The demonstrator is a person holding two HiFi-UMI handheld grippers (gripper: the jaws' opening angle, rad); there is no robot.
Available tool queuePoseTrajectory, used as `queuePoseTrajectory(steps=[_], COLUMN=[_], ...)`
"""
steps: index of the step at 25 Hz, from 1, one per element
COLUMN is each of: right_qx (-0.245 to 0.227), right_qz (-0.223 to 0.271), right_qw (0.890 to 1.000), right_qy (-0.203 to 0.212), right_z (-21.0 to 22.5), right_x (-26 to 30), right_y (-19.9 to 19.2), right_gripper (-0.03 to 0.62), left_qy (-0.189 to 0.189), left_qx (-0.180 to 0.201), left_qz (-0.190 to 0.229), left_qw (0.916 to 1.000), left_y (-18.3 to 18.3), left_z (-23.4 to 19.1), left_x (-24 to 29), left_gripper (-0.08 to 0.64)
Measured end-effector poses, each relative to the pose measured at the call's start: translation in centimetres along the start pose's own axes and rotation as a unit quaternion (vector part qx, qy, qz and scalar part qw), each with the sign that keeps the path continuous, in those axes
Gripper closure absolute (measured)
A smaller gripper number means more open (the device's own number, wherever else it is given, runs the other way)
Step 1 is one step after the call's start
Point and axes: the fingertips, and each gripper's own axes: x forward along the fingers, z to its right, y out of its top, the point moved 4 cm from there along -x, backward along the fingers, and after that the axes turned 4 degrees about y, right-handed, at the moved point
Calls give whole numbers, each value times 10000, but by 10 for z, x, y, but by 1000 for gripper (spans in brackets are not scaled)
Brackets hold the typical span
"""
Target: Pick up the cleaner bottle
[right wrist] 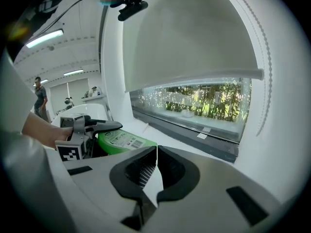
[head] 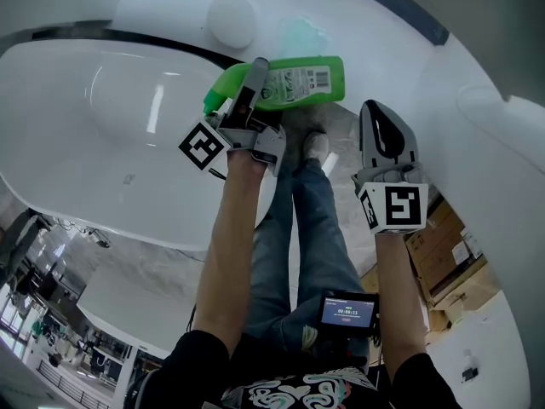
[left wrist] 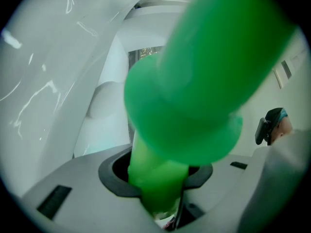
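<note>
Green cleaner bottle (left wrist: 194,81) sat clenched in my left hand-held gripper (head: 253,83), apparently lifted clear; my right hand-held gripper (head: 379,122) was closed, empty.

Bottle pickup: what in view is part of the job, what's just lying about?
Job: green cleaner bottle; left gripper, clamped on it.
Lying about: right gripper, shut and empty; white bathtub; white round object; cardboard boxes.

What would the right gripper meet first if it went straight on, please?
The right gripper would most likely meet the white ledge, just right of the cleaner bottle, before the dark window frame; depth is unclear.
</note>
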Motion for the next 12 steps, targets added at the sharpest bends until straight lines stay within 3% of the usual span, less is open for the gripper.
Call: queuePoseTrajectory(steps=[5, 12], right_qx=[-58, -534], right_qz=[55, 310], right_qw=[10000, 9980], right_qy=[-24, -105], right_z=[-10, -10], right_x=[-22, -31], right_y=[27, 58], right_gripper=[563, 563], left_qy=[-162, -452], left_qx=[-184, -168], left_qz=[120, 232], left_qw=[9996, 9986], left_y=[8, 21], left_z=[37, 63], left_x=[-27, -46], left_gripper=[377, 377])
